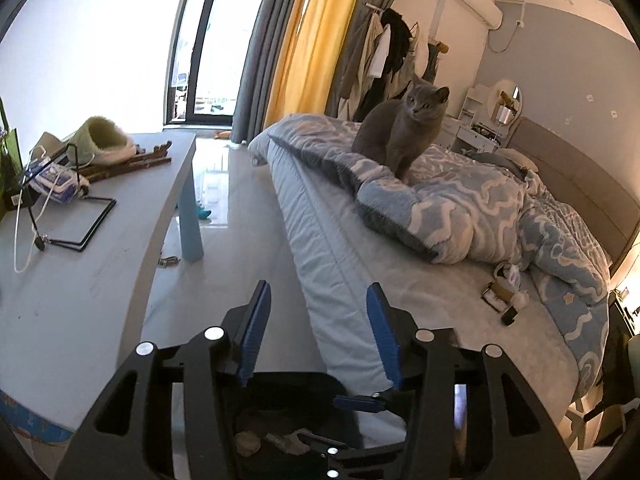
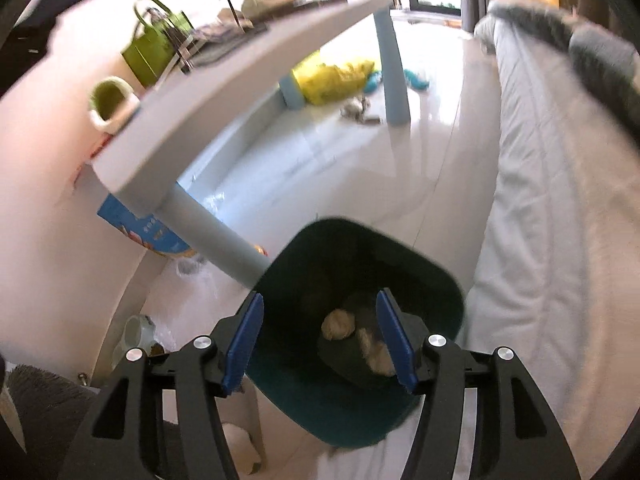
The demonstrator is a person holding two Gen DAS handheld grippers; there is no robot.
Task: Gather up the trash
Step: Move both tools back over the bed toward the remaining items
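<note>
A dark green trash bin [image 2: 360,248] stands on the floor between the table and the bed, with crumpled paper wads [image 2: 338,324] inside. My right gripper [image 2: 318,340] is open and empty, right above the bin's mouth. My left gripper [image 1: 318,320] is open and empty, held over the bed's edge; the bin [image 1: 280,408] shows dimly below it. Small trash items [image 1: 504,292] lie on the bed sheet near the blanket. More scraps [image 2: 356,110] lie on the floor by a table leg.
A grey cat [image 1: 400,132] sits on the blue patterned blanket [image 1: 480,216]. The white table [image 1: 100,240] carries a slipper, tissue pack, wire stand and green bag [image 2: 152,48]. A yellow bag [image 2: 332,76] lies under the table. The bed [image 2: 540,220] is to the right.
</note>
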